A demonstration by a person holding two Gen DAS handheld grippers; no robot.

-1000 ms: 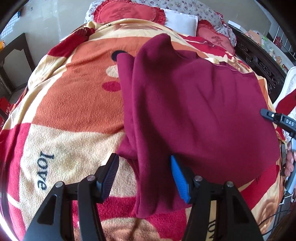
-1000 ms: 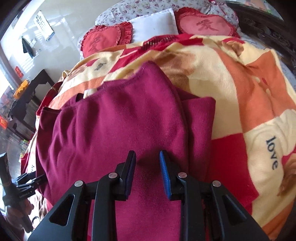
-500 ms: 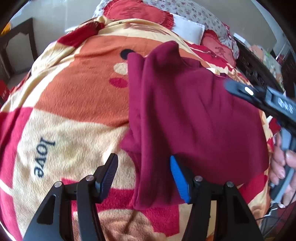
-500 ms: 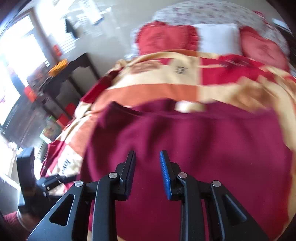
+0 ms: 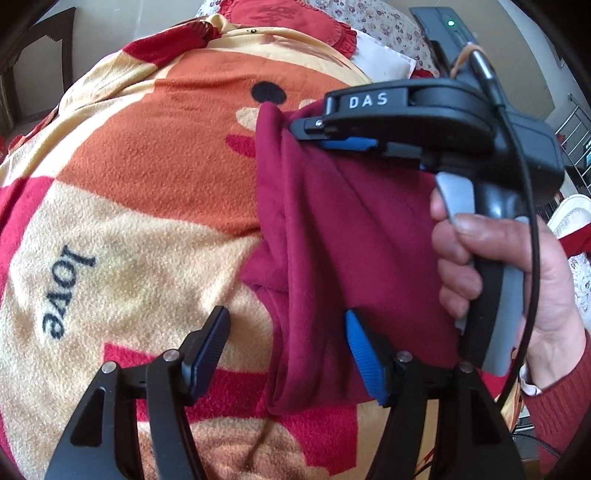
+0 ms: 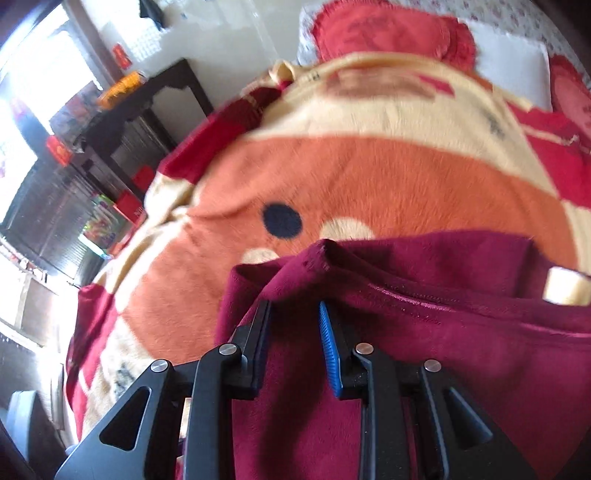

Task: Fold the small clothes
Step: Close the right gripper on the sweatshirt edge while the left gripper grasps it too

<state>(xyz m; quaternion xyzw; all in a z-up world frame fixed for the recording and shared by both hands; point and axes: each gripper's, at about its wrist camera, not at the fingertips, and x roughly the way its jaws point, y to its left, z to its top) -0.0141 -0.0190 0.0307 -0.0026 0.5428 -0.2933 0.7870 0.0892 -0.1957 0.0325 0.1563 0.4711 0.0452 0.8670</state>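
Both claws open | R claw (image 5: 317,133) tips hide garment (image 5: 332,229) edge

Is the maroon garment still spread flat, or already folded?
Partly folded: the maroon garment lies doubled in layers on the blanket, its left edge a rounded fold.

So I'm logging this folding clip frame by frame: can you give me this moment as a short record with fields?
garment: dark red fleece garment, partly folded, lying on the blanket
surface: orange, cream and red blanket printed with "love"
left gripper: jaws open, straddling the garment's near left edge, not gripping
right gripper: jaws apart, at the garment's far folded edge; grip not confirmed
hand: holding the right gripper's handle
background: red pillow at the head of the bed
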